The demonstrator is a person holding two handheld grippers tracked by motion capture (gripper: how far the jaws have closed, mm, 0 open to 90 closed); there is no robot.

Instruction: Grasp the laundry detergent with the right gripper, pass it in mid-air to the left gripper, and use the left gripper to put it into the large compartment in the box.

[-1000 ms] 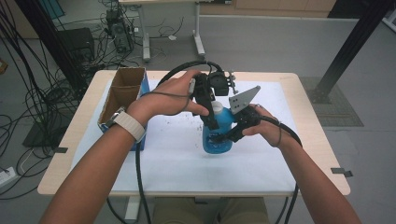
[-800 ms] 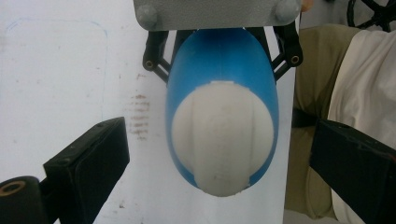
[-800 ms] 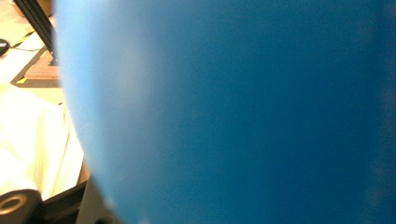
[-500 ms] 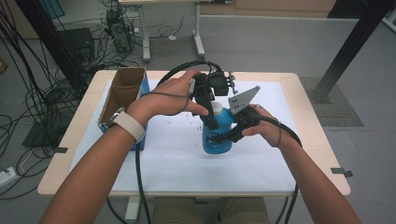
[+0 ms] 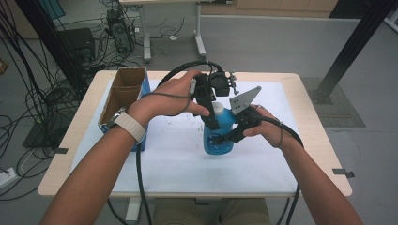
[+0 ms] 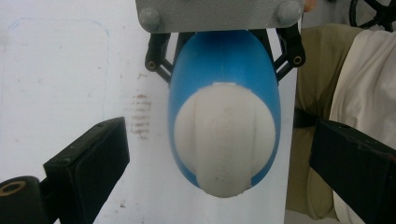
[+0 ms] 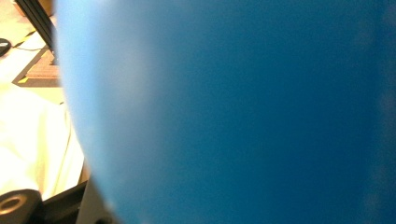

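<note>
**Blue bottle held from the side, open jaws above its cap**

The left gripper (image 6: 219, 158) looks straight down on the bottle's white cap (image 6: 224, 140); its two black jaws stand wide apart, one on each side of the cap, and neither touches it. In the high view this gripper (image 5: 210, 110) hangs over the top of the bottle, carried by the left hand (image 5: 176, 96), whose wrist wears a pale band (image 5: 129, 126).

The right gripper (image 5: 230, 136) comes in from the bottle's right side and is clamped on the blue bottle (image 5: 218, 133) at its body. Its arms show in the left gripper view pressed against both flanks of the blue shell, under the grey plate (the three-cornered one that also stands up beside the bottle in the high view). Seen along the right gripper's own jaws, the blue wall (image 7: 233, 112) sits blurred right against the lens. The right hand (image 5: 265, 126) holds this gripper, its cable looping off toward the table edge.

The bottle stands upright near the middle of the white sheet (image 5: 178, 159) that covers the wooden table (image 5: 319, 140). An open cardboard box (image 5: 123, 91) with a blue side sits at the sheet's left edge, well apart from the bottle. Small dark specks lie scattered on the sheet near the bottle.
</note>
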